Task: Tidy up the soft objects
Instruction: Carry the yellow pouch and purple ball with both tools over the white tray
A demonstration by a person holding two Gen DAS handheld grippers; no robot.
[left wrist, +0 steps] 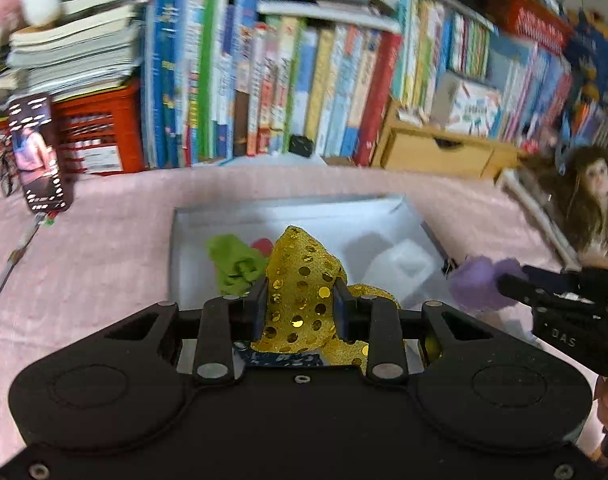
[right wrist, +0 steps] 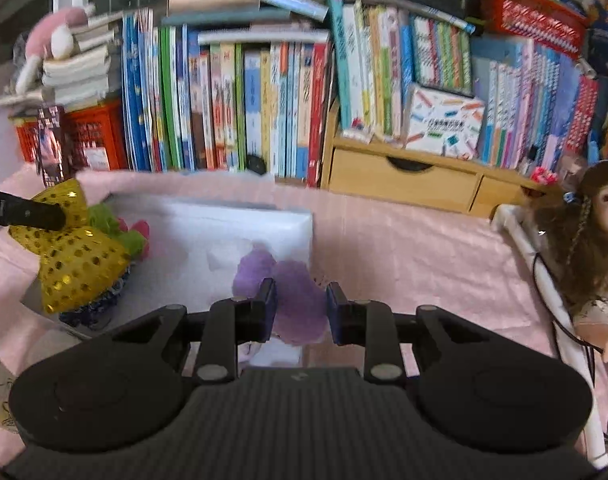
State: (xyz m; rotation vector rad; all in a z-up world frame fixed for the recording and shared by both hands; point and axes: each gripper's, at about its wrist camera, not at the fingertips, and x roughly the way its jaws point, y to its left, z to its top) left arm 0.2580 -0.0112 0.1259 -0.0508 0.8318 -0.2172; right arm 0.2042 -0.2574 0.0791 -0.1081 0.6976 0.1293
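My left gripper (left wrist: 301,304) is shut on a gold sequined fabric piece (left wrist: 299,276), held above a white open box (left wrist: 388,204) on the pink cloth. A green soft piece (left wrist: 233,264) with a bit of red beside it lies in the box. My right gripper (right wrist: 299,306) is shut on a fluffy purple soft piece (right wrist: 295,292), held over the near right part of the box (right wrist: 263,216). In the right wrist view the left gripper's finger (right wrist: 31,213) grips the gold fabric (right wrist: 75,268) at the left. In the left wrist view the right gripper (left wrist: 504,280) holds the purple piece (left wrist: 476,280) at the right.
A pink cloth (right wrist: 416,248) covers the surface. Rows of books (left wrist: 283,80) and a wooden drawer unit (right wrist: 404,176) stand behind. A long-haired doll (right wrist: 584,240) sits at the right, a red crate (left wrist: 99,132) and a phone (left wrist: 35,152) at the left.
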